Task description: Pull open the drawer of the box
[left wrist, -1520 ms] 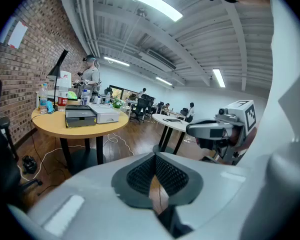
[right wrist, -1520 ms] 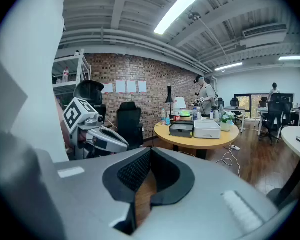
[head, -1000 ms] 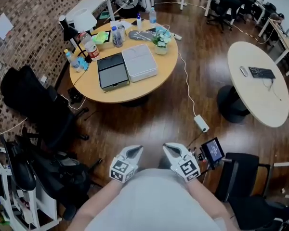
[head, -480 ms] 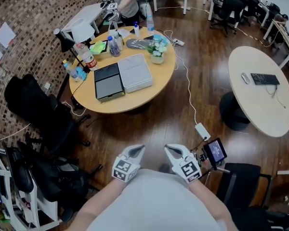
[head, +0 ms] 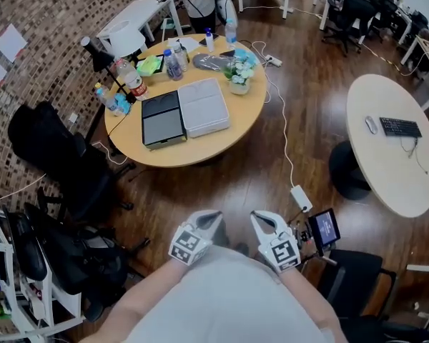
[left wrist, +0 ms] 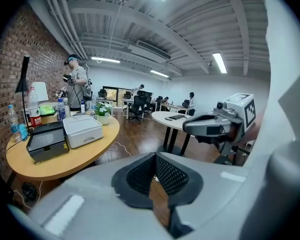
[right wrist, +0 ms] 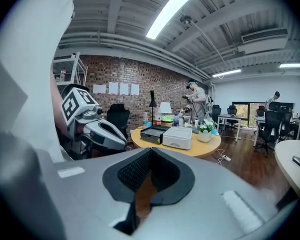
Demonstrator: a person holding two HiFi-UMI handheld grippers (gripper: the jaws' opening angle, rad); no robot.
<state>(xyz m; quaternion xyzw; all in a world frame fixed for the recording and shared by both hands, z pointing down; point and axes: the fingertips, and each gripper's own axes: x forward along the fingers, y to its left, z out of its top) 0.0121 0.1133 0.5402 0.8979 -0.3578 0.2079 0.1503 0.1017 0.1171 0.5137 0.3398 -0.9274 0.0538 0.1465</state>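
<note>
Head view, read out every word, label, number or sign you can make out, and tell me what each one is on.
No text can be read in any view.
Left claw and right claw: cubes with black-and-white square patterns, no letters.
Bottle: red label, too small to read.
Papers on the brick wall: too small to read.
Small screen: lit, too blurred to read.

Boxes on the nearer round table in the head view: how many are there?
2. The dark box lies left of the table's middle; the white box sits close beside it on its right. The bottles behind may hide a smaller one.
</note>
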